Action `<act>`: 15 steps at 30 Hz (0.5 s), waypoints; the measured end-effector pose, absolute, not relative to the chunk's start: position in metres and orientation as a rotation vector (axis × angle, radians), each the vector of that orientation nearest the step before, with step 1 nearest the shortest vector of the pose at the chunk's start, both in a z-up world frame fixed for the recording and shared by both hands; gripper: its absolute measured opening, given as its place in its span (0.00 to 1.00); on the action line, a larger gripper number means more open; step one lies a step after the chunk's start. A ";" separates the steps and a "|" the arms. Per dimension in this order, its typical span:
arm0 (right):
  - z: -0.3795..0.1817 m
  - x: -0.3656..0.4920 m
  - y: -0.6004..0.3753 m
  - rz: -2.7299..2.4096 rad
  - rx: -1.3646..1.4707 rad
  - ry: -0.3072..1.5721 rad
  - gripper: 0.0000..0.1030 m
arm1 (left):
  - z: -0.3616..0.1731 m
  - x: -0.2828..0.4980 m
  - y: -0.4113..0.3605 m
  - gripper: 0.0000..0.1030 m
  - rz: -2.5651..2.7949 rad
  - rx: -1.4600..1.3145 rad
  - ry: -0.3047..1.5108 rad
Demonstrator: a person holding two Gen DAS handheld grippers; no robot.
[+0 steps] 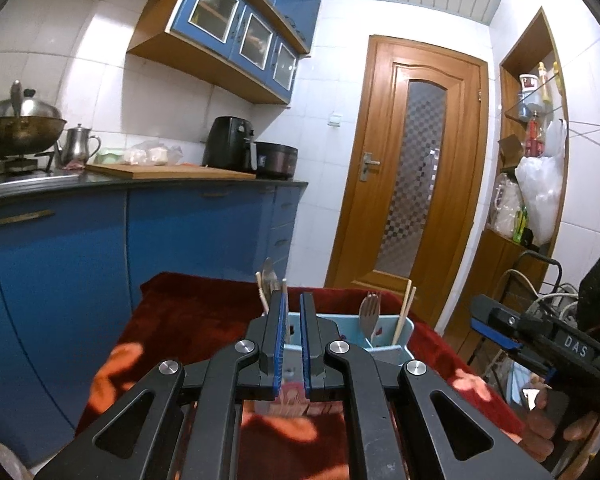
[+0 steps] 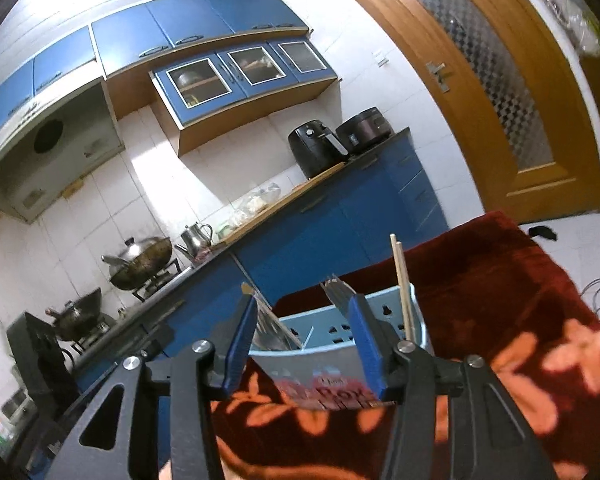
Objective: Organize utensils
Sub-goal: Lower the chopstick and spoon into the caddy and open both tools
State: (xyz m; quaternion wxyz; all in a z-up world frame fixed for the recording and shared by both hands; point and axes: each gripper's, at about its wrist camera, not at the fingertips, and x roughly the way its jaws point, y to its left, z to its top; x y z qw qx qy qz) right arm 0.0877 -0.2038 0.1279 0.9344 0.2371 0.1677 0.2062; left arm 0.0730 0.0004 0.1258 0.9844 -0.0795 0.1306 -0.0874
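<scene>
A light blue utensil holder (image 1: 384, 336) stands on a dark red flowered cloth (image 1: 188, 320). It holds a metal fork (image 1: 370, 314), wooden chopsticks (image 1: 405, 312), and on its left side a spoon (image 1: 269, 276) with more chopsticks. My left gripper (image 1: 293, 300) hovers just before the holder, its jaws a narrow gap apart with nothing between them. In the right wrist view the holder (image 2: 324, 322) sits between the wide-open fingers of my right gripper (image 2: 304, 304), with forks (image 2: 338, 290) and chopsticks (image 2: 402, 284) standing in it. The right gripper also shows in the left wrist view (image 1: 496, 330).
Blue kitchen cabinets (image 1: 100, 240) with a dark counter run along the left, carrying a wok (image 1: 20, 128), a kettle (image 1: 78, 144), a cutting board (image 1: 168, 170) and an air fryer (image 1: 232, 148). A wooden door (image 1: 412, 176) stands behind the table. Shelves and cables are on the right.
</scene>
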 end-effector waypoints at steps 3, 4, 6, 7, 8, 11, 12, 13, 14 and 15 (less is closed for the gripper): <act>0.129 0.071 -0.201 0.404 0.455 0.347 0.50 | 0.127 0.057 0.002 0.06 -0.166 -0.150 0.275; 0.129 0.062 -0.199 0.396 0.440 0.350 0.50 | 0.126 0.052 0.003 0.06 -0.164 -0.145 0.280; 0.128 0.049 -0.195 0.384 0.416 0.352 0.50 | 0.122 0.040 0.003 0.06 -0.164 -0.135 0.297; 0.127 0.043 -0.193 0.379 0.402 0.354 0.50 | 0.118 0.034 0.003 0.06 -0.165 -0.129 0.306; 0.125 0.037 -0.191 0.373 0.389 0.356 0.51 | 0.116 0.030 0.003 0.06 -0.166 -0.125 0.312; 0.118 0.019 -0.186 0.345 0.350 0.366 0.51 | 0.102 0.015 0.002 0.07 -0.163 -0.112 0.340; 0.114 0.011 -0.184 0.331 0.328 0.373 0.52 | 0.095 0.011 0.002 0.08 -0.162 -0.110 0.350; 0.110 0.006 -0.183 0.320 0.314 0.376 0.52 | 0.088 0.008 0.002 0.11 -0.159 -0.111 0.360; 0.106 0.000 -0.182 0.311 0.302 0.378 0.54 | 0.083 0.006 0.002 0.12 -0.155 -0.111 0.366; 0.101 -0.005 -0.181 0.298 0.289 0.380 0.57 | 0.076 0.004 0.002 0.16 -0.149 -0.108 0.376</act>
